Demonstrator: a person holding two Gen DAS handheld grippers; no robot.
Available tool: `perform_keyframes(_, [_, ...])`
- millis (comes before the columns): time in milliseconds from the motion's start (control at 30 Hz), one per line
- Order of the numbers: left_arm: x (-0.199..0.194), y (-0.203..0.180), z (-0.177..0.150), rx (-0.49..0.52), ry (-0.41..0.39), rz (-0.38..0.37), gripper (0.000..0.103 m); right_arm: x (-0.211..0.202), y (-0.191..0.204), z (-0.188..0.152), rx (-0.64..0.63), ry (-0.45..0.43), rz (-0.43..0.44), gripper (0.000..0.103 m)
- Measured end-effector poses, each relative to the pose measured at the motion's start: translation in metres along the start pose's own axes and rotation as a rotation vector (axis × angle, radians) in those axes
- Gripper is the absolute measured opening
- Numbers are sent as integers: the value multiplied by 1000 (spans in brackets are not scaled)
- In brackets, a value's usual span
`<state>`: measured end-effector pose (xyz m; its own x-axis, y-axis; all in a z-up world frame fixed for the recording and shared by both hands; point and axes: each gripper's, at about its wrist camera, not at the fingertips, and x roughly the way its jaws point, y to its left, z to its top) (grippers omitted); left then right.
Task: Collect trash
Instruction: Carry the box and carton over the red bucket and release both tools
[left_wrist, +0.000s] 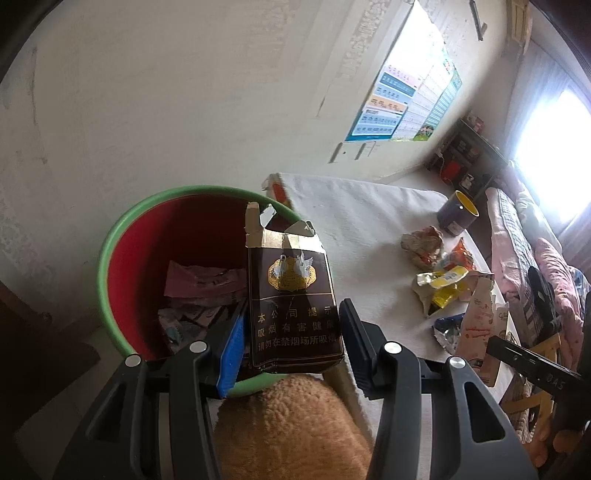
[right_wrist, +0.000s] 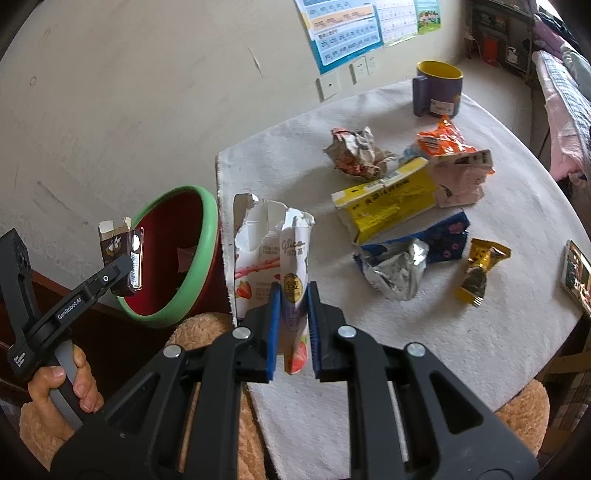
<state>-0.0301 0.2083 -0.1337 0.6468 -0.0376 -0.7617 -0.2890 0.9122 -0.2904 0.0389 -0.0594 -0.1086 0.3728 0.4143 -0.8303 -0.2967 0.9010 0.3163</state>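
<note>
My left gripper (left_wrist: 293, 325) is shut on a torn brown cigarette pack (left_wrist: 291, 295), held upright over the near rim of a red bin with a green rim (left_wrist: 110, 240). Paper scraps lie at the bottom of the bin. In the right wrist view the bin (right_wrist: 201, 254) stands left of the table, and the left gripper (right_wrist: 127, 267) holds the pack (right_wrist: 122, 251) just outside its far-left rim. My right gripper (right_wrist: 291, 314) is shut on a torn white strawberry snack box (right_wrist: 273, 243), lifted at the table's left edge.
On the white-covered table (right_wrist: 480, 332) lie a crumpled wrapper (right_wrist: 354, 149), a yellow box (right_wrist: 388, 199), an orange packet (right_wrist: 443, 142), a pink carton (right_wrist: 461, 177), a blue box with foil (right_wrist: 410, 258) and a gold candy wrapper (right_wrist: 478, 269). A purple mug (right_wrist: 437, 90) stands at the back, and a phone (right_wrist: 576, 273) lies at the right edge.
</note>
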Motion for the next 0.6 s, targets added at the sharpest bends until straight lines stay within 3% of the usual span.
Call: perform_keyframes(600, [3, 28, 1, -56, -6, 40, 46, 15, 59, 29, -92, 0, 66, 14])
